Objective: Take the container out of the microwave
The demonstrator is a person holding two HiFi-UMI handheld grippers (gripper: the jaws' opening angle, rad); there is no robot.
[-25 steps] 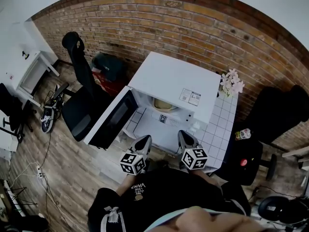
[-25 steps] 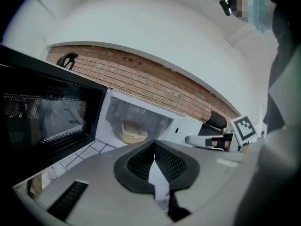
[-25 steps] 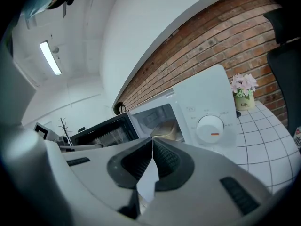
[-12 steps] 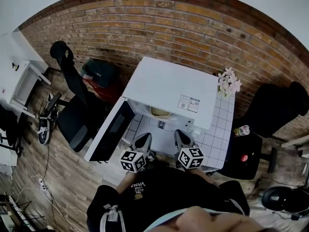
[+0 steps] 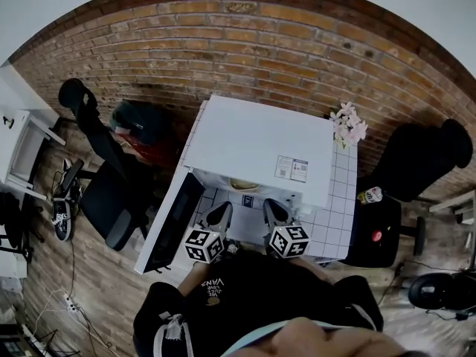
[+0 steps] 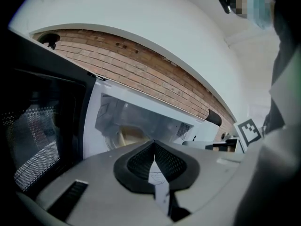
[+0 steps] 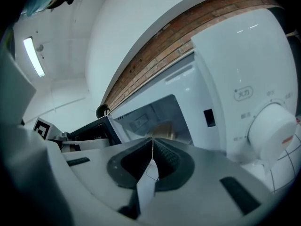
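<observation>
Approach step: left gripper (image 6: pixel 153 144) and right gripper (image 7: pixel 152 140), jaws closed and empty, face the open microwave (image 5: pixel 256 136); next, open them around the container (image 5: pixel 244 185).

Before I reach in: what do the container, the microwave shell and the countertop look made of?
The container looks beige and opaque: plastic or ceramic, too blurred to tell. The microwave shell is glossy white, painted metal or plastic, showing light streaks. The countertop is white square tiles, by its dark joints.

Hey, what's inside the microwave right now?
A pale tan container sits in the open microwave. Only part of it shows; the microwave's top covers the rest, so its contents can't be seen.
</observation>
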